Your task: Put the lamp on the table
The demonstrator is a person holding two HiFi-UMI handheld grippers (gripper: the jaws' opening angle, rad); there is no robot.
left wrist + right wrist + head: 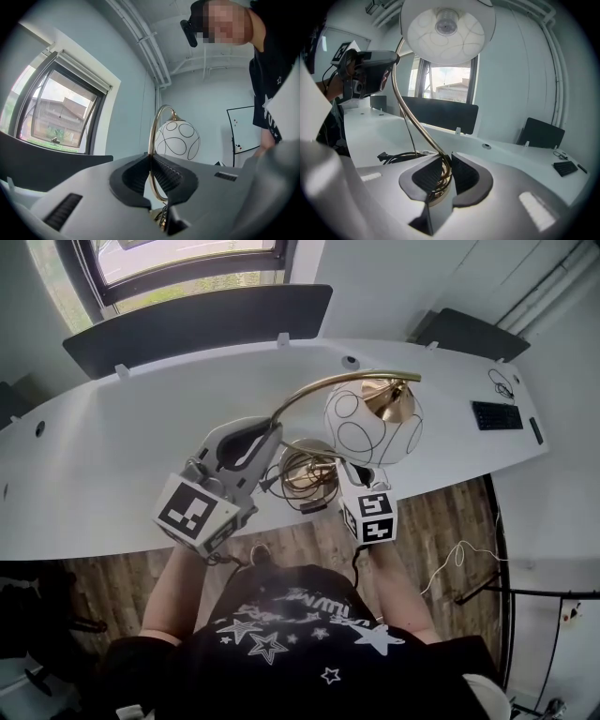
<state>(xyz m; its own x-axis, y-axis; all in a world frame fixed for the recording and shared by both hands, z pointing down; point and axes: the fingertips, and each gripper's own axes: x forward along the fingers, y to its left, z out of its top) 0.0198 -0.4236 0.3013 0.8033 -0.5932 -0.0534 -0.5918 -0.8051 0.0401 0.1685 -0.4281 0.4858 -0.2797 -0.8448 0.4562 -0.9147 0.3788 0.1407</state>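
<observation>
The lamp has a white globe shade (pixel 373 423) with black rings, an arched brass stem (pixel 314 390) and a round brass base (pixel 307 468) with its cord coiled round it. It hangs in the air over the near edge of the white table (pixel 112 446). My left gripper (pixel 265 439) is shut on the stem (pixel 150 140) partway up the arch, below the shade (pixel 177 139). My right gripper (pixel 354 472) is shut on the stem's foot (pixel 440 154) just above the base, with the shade (pixel 447 26) overhead. In the right gripper view the left gripper (pixel 370 68) shows on the stem.
A black keyboard (pixel 497 414) and a small dark bar (pixel 535 430) lie at the table's right end. Dark divider panels (pixel 197 324) (pixel 469 334) stand along its far edge, under a window. A cable (pixel 459 559) trails on the wood floor.
</observation>
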